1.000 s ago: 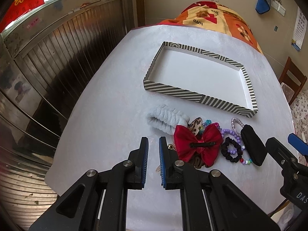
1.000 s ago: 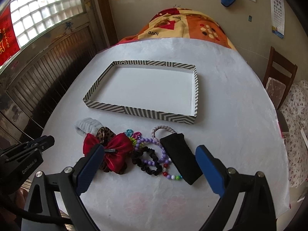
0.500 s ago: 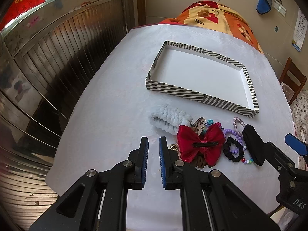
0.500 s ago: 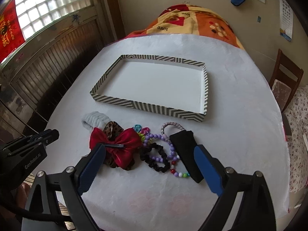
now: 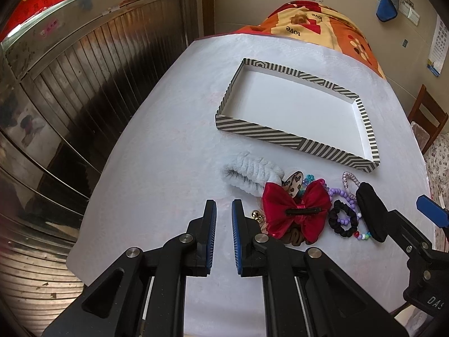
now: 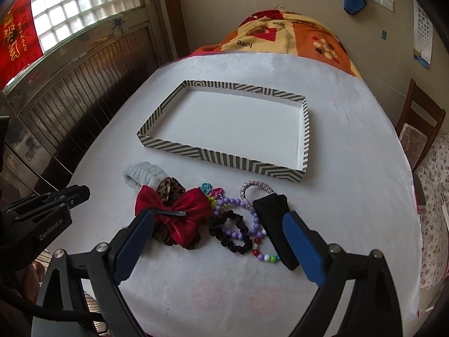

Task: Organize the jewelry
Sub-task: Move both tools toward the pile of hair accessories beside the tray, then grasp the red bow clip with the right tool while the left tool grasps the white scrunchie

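Right wrist view shows the right gripper [image 6: 219,238] with its blue-padded fingers [image 6: 304,245] spread wide and holding nothing, poised over a cluster of accessories on the white worktop [image 6: 350,174]. The cluster holds a red bow clip [image 6: 174,210], a leopard-print hair tie [image 6: 168,189], a grey fluffy band [image 6: 143,174], a black scrunchie [image 6: 234,234], a purple bead bracelet [image 6: 233,205] and a black pouch [image 6: 273,219] just beside the right finger. Beyond them, apart from the cluster, lies the striped tray [image 6: 213,156]. The left gripper [image 6: 73,196], at the left edge, carries the lettering "GenRobot.AI". A blanket [image 6: 280,36] behind the worktop reads "love" upside down.

From the left wrist view, the left gripper [image 5: 223,219] has its fingers nearly together with a narrow gap, gripping nothing, beside a small gold bell [image 5: 256,214]. The right gripper [image 5: 407,224] shows "DAS".
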Demonstrator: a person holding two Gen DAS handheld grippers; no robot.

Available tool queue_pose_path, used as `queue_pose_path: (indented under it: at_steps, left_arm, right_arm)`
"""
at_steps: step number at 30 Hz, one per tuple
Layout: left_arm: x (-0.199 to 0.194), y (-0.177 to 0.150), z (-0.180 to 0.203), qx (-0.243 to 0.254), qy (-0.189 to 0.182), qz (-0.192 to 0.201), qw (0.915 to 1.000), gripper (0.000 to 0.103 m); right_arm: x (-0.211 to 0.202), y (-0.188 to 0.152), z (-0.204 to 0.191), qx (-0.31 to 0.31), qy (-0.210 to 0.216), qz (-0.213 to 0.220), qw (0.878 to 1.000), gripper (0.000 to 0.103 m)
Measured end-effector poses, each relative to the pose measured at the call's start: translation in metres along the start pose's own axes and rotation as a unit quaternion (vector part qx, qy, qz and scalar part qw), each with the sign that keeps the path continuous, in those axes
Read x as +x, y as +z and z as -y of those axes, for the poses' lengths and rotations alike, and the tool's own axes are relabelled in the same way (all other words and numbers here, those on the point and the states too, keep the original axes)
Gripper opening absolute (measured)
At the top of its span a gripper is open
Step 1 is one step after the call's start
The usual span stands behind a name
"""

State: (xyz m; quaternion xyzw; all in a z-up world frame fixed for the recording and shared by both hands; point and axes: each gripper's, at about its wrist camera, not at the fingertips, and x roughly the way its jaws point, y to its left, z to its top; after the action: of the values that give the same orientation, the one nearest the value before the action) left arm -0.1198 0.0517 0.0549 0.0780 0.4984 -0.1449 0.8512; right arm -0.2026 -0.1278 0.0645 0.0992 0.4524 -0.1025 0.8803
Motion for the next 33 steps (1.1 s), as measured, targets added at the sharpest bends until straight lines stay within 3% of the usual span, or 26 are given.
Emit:
queue_pose_path:
  at_steps: [28,33]
  left_arm:
    - [0.006,-0.004,-0.008,-0.013,-0.014,-0.022,0.9996,0.003]
    - [0.015,-0.001,-0.023,-0.035,-0.040,-0.045,0.9976,0.003]
  right_arm:
    - [0.009,-0.013,0.012,-0.001,0.020,-0.019,1.000,0.096]
    - [0.022,-0.021,0.008,-0.017,0.049,-0.035,0.998,0.086]
